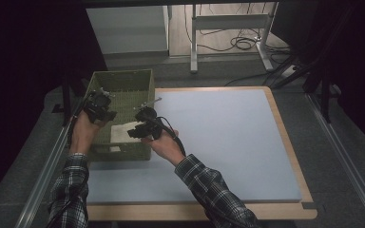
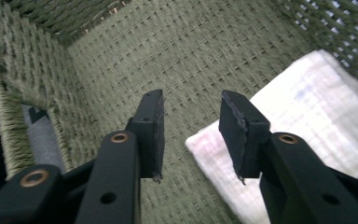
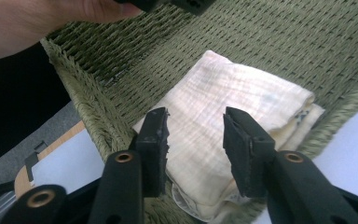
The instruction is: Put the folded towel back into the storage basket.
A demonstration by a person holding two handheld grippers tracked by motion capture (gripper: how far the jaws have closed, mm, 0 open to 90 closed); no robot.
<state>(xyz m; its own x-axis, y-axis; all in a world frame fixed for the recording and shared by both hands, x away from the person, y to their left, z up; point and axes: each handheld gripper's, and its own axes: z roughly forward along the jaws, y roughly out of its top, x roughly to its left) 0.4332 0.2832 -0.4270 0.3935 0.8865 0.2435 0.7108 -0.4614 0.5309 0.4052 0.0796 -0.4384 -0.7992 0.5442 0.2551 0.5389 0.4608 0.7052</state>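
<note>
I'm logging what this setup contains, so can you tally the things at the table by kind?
Woven green basket: 1
Folded pale cloth, lying in the basket: 1
Handheld grippers: 2, the left gripper and the right gripper, both with jaws apart over the basket, nothing pinched
Table with a blue-grey top: 1
Total: 5

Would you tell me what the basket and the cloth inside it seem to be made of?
Basket: woven cord or fibre, matte olive green; its walls show a regular braided weave. Cloth: soft folded fabric, probably cotton gauze, cream and matte; fine crinkled ribbing and layered edges show.
</note>
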